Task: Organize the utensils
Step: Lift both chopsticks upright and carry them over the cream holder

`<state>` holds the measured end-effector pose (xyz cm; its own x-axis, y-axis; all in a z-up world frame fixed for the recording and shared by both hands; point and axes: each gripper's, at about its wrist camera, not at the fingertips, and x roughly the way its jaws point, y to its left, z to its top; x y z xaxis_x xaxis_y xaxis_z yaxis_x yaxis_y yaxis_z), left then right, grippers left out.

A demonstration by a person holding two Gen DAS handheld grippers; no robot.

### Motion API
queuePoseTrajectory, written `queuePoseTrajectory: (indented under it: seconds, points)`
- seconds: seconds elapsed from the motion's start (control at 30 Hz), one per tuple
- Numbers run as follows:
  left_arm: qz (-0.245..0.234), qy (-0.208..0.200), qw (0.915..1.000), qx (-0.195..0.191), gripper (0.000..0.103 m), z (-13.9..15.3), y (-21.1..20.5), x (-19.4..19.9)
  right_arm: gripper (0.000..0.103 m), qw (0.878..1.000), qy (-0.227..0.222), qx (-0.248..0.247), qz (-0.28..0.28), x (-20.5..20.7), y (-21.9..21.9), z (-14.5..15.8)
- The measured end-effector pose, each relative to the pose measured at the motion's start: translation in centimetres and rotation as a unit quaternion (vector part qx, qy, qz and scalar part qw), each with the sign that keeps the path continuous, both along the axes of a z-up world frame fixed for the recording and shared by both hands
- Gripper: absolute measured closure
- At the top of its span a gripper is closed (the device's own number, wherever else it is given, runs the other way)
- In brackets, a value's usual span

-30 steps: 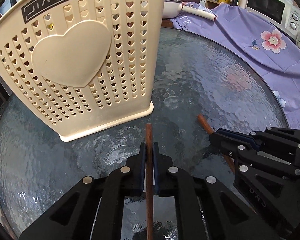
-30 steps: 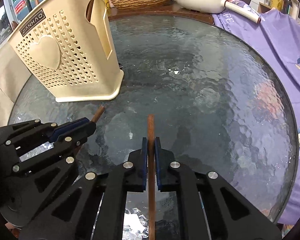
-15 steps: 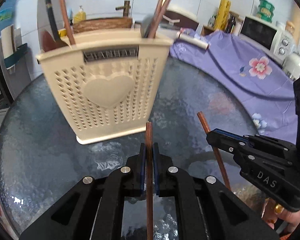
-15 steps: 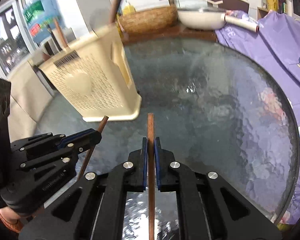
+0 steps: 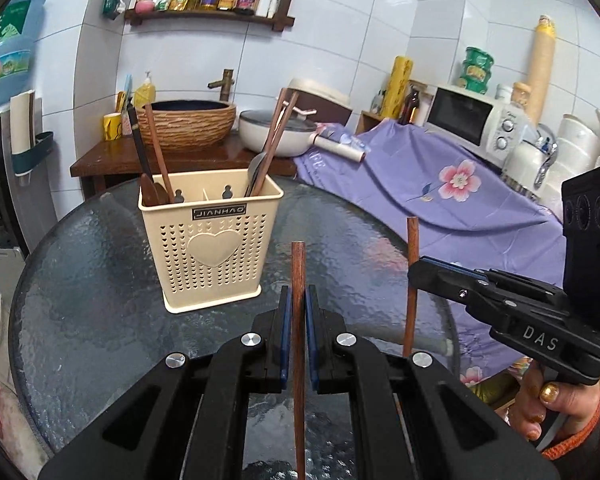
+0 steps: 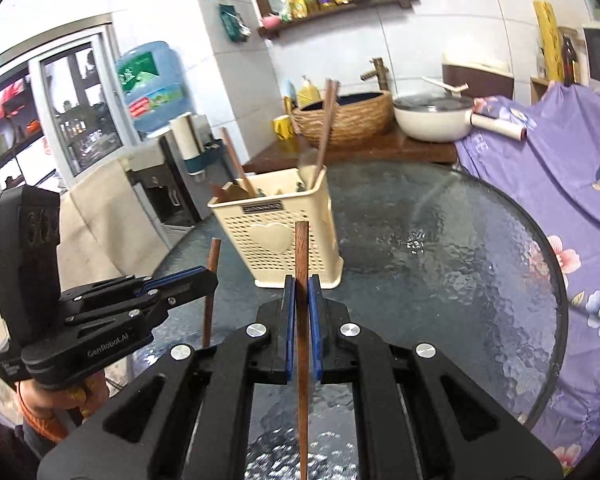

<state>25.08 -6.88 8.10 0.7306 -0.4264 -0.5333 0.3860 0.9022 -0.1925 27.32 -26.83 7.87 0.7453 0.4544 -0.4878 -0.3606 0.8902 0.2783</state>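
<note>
Above glass table (image 5: 100, 320): left tongs (image 5: 299, 300), right tongs (image 6: 301, 292) each clamp upright chopstick (image 5: 298, 272).

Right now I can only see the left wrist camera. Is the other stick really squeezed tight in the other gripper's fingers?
Observer: Yes. The right wrist view looks straight down the right gripper, and its blue fingers press the right chopstick from both sides.
Operator: Does that stick poke out past them?
Observer: It does. From that camera its top end shows in front of the cream holder.
Operator: How does my own stick look from over there?
Observer: Side on, the left chopstick stands nearly upright in the left gripper, and its lower end hangs out beneath the fingers.
</note>
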Motion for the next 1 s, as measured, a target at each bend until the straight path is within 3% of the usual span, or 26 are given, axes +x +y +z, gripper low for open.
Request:
queuePoseTrajectory:
  seconds: [0.47, 0.83, 1.0]
  points:
    - [-0.007, -0.038, 0.9991, -0.016, 0.096, 2.5, 1.0, -2.8, 0.096, 0.999, -0.045, -0.018, 0.023, -3.1, 1.4, 2.7]
    - [-0.006, -0.063, 0.9979, -0.016, 0.096, 4.6, 1.7, -2.8, 0.096, 0.997, -0.062, -0.028, 0.023, -1.8, 1.8, 4.7]
    - [-0.007, -0.081, 0.9965, -0.023, 0.096, 7.4, 2.4, -1.8, 0.096, 0.997, -0.07, -0.026, 0.033, -0.6, 2.1, 7.1]
